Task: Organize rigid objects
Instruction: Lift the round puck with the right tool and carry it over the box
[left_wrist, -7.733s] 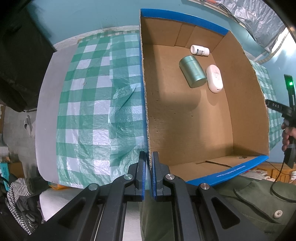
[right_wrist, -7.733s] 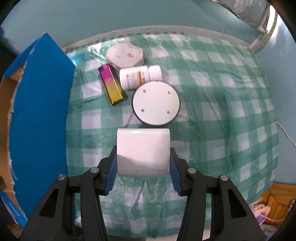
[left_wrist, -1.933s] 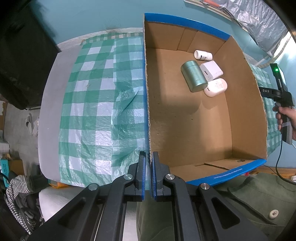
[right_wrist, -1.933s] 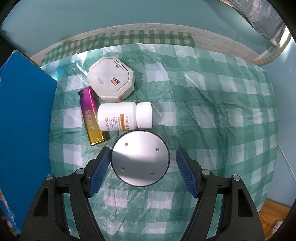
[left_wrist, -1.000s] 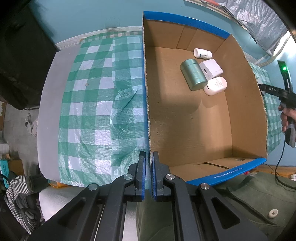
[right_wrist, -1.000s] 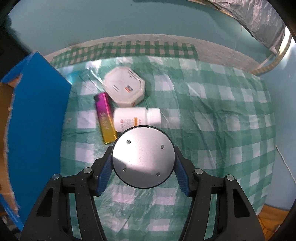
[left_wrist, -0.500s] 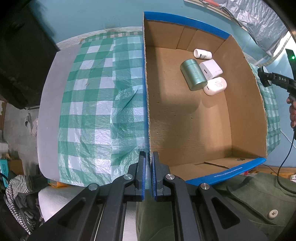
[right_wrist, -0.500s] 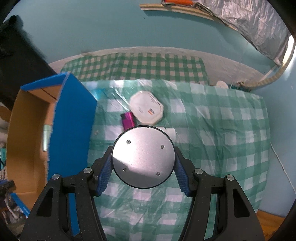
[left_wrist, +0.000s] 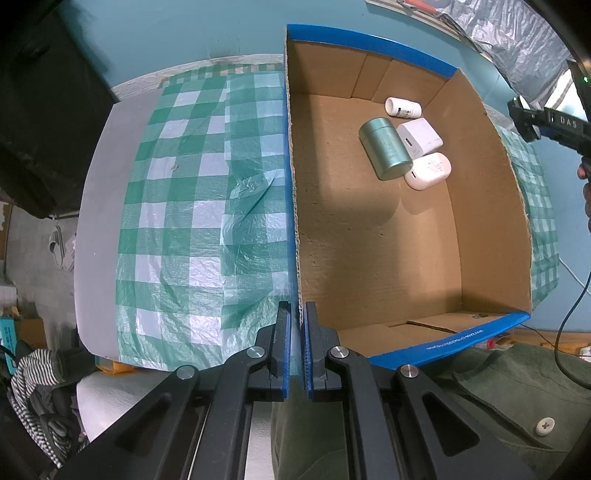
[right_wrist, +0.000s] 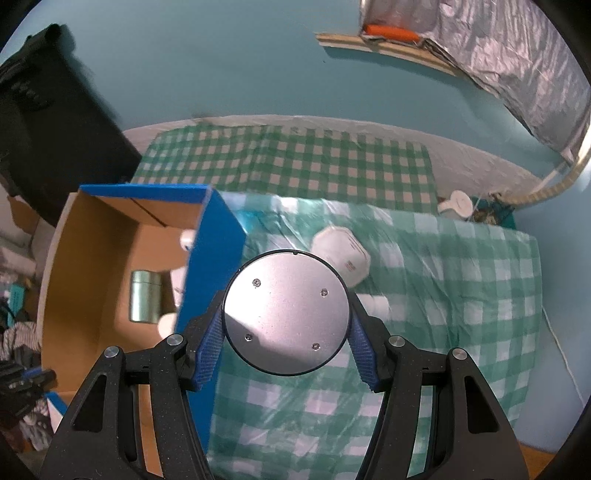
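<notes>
My right tongs (right_wrist: 286, 338) gripped a round silver disc (right_wrist: 286, 313), held above the checked table (right_wrist: 443, 295) beside the cardboard box (right_wrist: 92, 258). My left tongs (left_wrist: 297, 350) were clamped shut on the box's near wall (left_wrist: 294, 236). Inside lay a green tin (left_wrist: 384, 153), a white charger (left_wrist: 421, 138), a white case (left_wrist: 428, 170) and a small bottle (left_wrist: 402, 108).

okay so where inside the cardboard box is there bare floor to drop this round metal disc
The cardboard box floor is bare across its near half and along the wall the left gripper pinches. It is crowded only in the far right corner, where the green tin, white charger, white case and small bottle cluster.
</notes>
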